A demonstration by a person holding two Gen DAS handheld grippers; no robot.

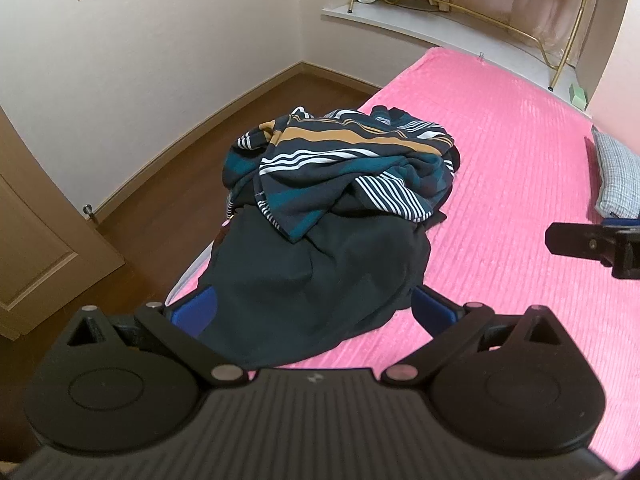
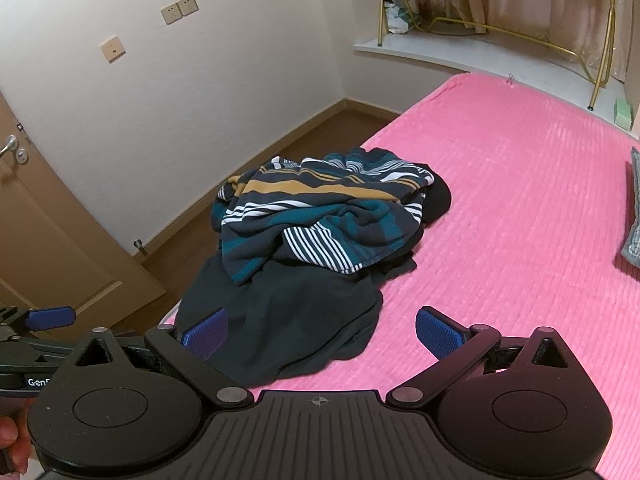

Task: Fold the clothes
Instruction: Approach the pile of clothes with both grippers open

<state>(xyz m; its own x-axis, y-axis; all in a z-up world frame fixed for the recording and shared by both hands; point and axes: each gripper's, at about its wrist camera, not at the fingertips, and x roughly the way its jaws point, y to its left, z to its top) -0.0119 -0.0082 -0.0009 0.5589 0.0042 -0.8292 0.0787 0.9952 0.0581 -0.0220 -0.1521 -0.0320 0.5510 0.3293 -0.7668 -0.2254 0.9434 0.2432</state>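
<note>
We see a heap of clothes on the pink bedspread (image 1: pixel 520 184), near the bed's left edge beside the brown floor (image 1: pixel 152 184). On top lies a crumpled striped garment (image 1: pixel 344 168) in teal, navy, white and mustard bands. Under it, spreading toward us, is a plain dark garment (image 1: pixel 312 284) whose near hem reaches the corner of the bed.

Our left gripper (image 1: pixel 312 312) has its jaws spread wide, 1 blue pad (image 1: pixel 196 312) on each side of the dark garment's near end; the cloth covers part of both pads, and we cannot tell whether they touch it. Our right gripper (image 2: pixel 320 334) also has its jaws spread, holding nothing; its left pad (image 2: pixel 206 336) is over the dark cloth and its right pad (image 2: pixel 438 334) over bare bedspread.

A checked pillow (image 1: pixel 616 176) lies at the bed's right side. A gold metal rack (image 2: pixel 500 24) stands on the white ledge (image 2: pixel 440 56) beyond the bed.
</note>
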